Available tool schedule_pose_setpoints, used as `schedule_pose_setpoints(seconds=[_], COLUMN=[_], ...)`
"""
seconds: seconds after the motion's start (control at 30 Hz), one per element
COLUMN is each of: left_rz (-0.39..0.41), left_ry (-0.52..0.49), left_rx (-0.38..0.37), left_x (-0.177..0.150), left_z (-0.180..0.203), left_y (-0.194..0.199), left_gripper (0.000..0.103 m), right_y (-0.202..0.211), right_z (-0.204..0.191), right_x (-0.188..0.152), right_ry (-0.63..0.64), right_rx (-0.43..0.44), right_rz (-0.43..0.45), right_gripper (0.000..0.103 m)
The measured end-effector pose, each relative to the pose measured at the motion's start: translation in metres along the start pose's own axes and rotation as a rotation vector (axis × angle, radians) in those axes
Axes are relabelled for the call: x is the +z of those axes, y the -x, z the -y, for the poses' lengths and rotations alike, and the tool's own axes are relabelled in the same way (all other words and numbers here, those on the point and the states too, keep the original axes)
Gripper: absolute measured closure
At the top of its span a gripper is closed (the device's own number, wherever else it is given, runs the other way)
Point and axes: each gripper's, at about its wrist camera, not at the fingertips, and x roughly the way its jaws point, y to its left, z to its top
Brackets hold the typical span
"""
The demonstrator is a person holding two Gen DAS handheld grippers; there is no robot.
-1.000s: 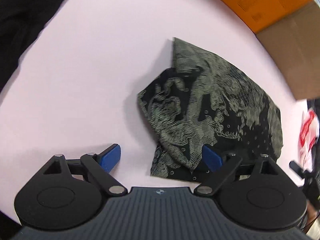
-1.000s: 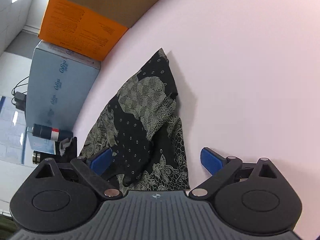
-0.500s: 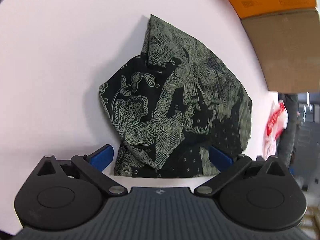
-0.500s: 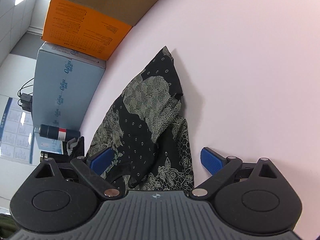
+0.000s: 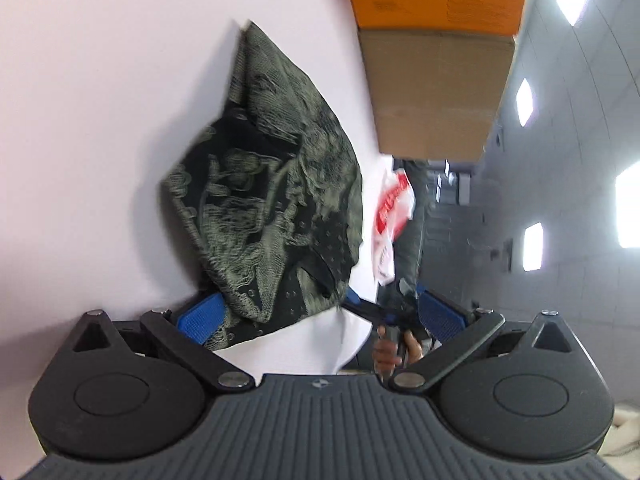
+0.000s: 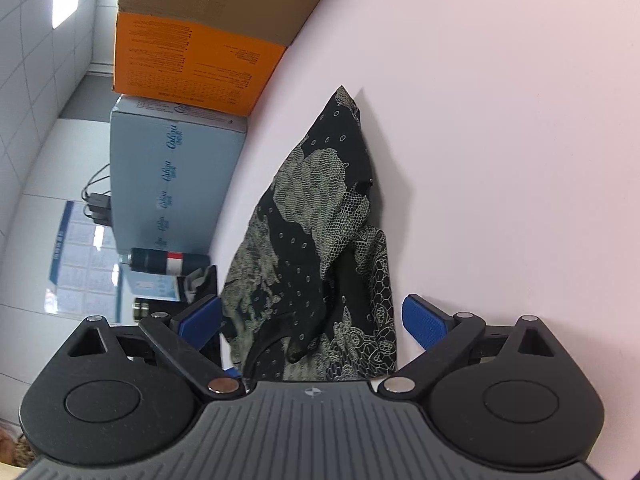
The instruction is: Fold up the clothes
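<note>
Pink table (image 6: 500, 160) carries the patterned garment (image 6: 320, 248); it lies between each hand-held gripper's wide-open, empty jaws.

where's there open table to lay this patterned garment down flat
The pale pink table is bare across the whole stretch right of the patterned garment in the right wrist view. It is crowded on the other side: the orange box, blue carton and a can line that edge.

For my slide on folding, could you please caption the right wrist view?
Open right hand-held gripper straddling a bunched black patterned garment on the pale pink table.
</note>
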Motion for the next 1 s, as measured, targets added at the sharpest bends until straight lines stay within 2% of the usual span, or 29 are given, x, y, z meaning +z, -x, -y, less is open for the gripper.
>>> schedule_pose_setpoints(seconds=[0.07,0.2,0.3,0.47,0.5,0.63,0.73,0.83,1.0], left_rz=[-0.049,-0.014,-0.013,-0.095,-0.109,-0.13,-0.172,-0.17,-0.175], left_ry=[-0.012,-0.009,0.01,-0.086,-0.096,-0.054,-0.082,-0.067,-0.035], left_rx=[0.06,0.237,0.294,0.328,0.324,0.229,0.239,0.222,0.199], left_x=[0.006,0.009,0.017,0.036,0.039,0.046,0.047,0.048,0.053], left_z=[0.009,0.024,0.031,0.052,0.055,0.039,0.044,0.04,0.036], left_y=[-0.006,0.009,0.002,-0.047,-0.052,-0.059,-0.063,-0.059,-0.061], left_gripper=[0.0,0.0,0.0,0.0,0.0,0.0,0.0,0.0,0.0], right_y=[0.004,0.016,0.014,0.001,-0.002,-0.007,-0.006,0.005,-0.002], right_z=[-0.001,-0.01,-0.013,-0.009,-0.009,-0.011,-0.009,-0.008,-0.004], right_x=[0.002,0.002,0.0,-0.003,-0.003,-0.004,-0.002,0.004,0.02], right_ry=[-0.017,0.016,0.02,0.01,0.01,0.004,-0.034,-0.051,-0.055], right_rx=[-0.02,-0.064,-0.065,-0.068,-0.067,-0.034,-0.019,-0.067,-0.108], right_rz=[-0.012,-0.004,-0.012,-0.049,-0.055,-0.068,-0.069,-0.057,-0.128], right_gripper=[0.006,0.004,0.004,0.004,0.004,0.004,0.004,0.004,0.002])
